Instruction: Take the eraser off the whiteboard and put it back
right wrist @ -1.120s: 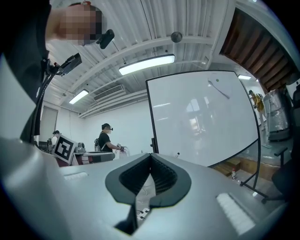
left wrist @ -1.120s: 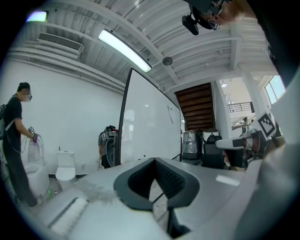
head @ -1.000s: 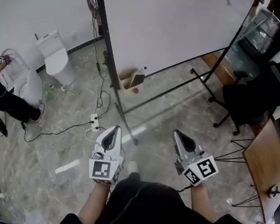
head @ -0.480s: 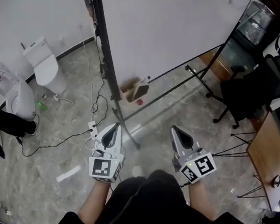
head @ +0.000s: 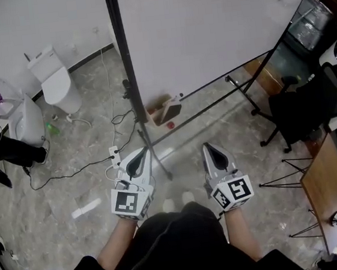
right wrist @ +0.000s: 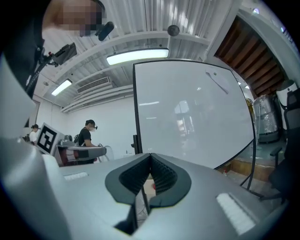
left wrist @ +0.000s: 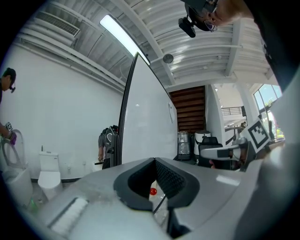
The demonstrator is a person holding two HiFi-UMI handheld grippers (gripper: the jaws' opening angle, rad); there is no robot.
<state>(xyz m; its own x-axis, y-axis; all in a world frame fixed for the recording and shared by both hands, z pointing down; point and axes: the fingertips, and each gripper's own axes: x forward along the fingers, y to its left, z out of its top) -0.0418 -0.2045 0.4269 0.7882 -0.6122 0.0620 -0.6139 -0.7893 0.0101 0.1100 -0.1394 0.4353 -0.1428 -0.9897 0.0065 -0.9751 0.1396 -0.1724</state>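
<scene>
Well, our left gripper (head: pixel 141 156) and right gripper (head: pixel 212 149) are both shut and empty, near the whiteboard (head: pixel 205 30). We cannot spot the eraser on it. We guess it is light and soft, best pinched by its sides.

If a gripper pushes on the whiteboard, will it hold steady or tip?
The whiteboard probably sways a little: a large panel on a thin black frame. Tipping seems unlikely, since its floor legs spread wide. Whether it rolls I cannot tell; no wheels show.
</scene>
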